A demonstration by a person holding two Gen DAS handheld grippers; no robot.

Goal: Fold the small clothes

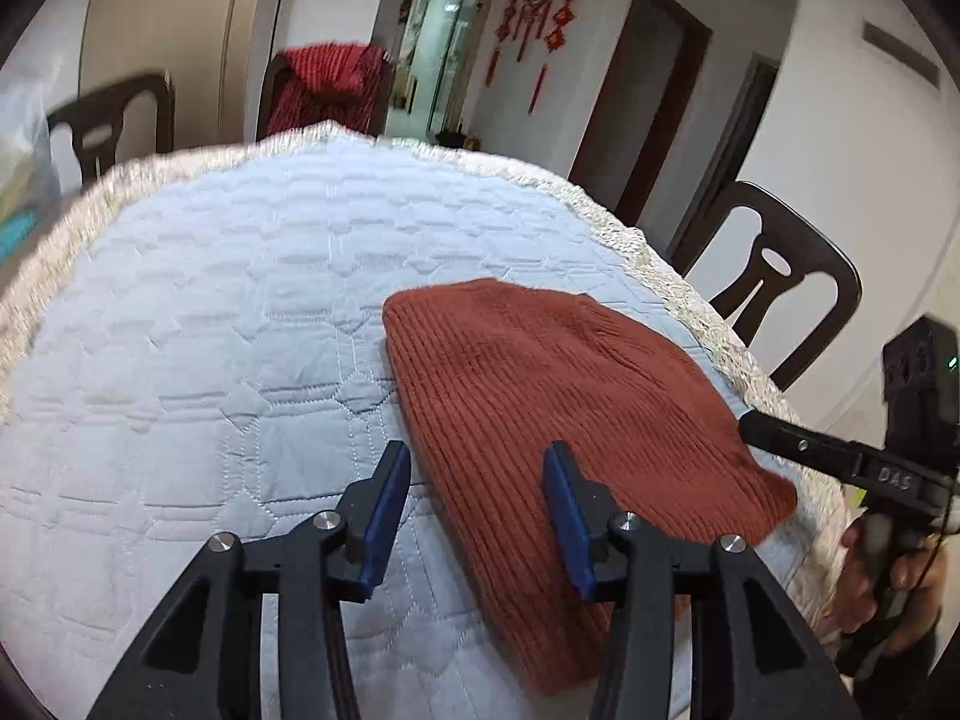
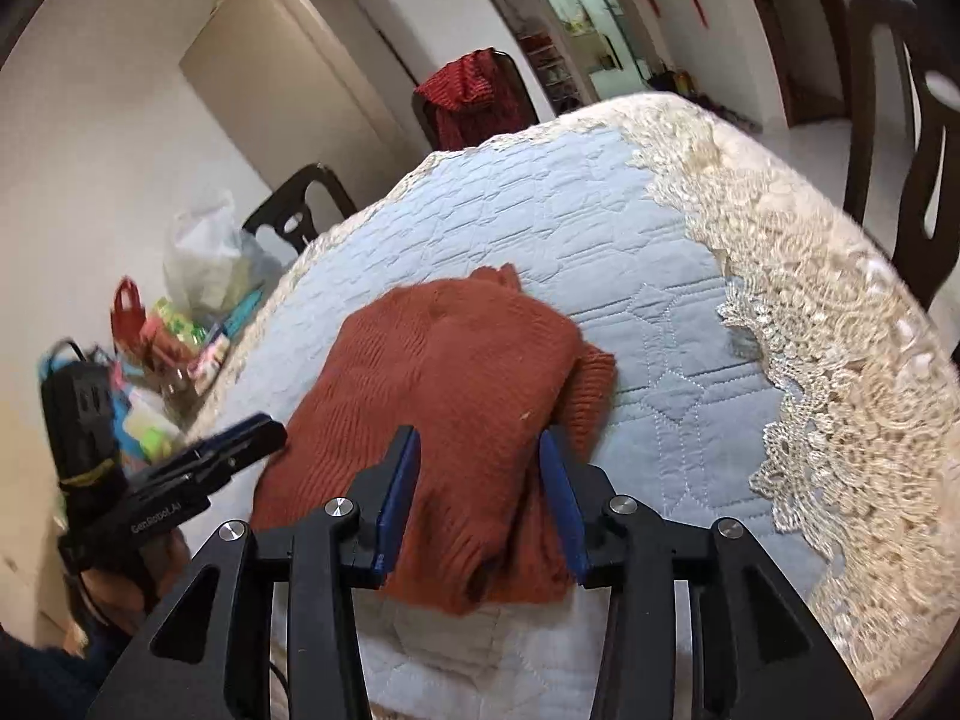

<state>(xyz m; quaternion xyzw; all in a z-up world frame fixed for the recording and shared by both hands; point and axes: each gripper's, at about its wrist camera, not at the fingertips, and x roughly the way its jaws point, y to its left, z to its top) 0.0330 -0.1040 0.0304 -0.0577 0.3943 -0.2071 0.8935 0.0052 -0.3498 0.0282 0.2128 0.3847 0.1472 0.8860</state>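
Dining rm, quilted blue table cover w/ lace trim | rust knit garment lies flat nr table's R edge, partly folded, spread for next fold | L gripper jaws apart, empty, over its near edge | R gripper jaws apart, empty, straddling its near hem, prob lining up a grab.

Left wrist view low over quilted table, facing doorway; right wrist view opposite, both sharing sweater

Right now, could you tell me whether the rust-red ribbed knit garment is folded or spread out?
Folded: the rust-red ribbed knit garment lies doubled, a lower layer poking out at one edge.
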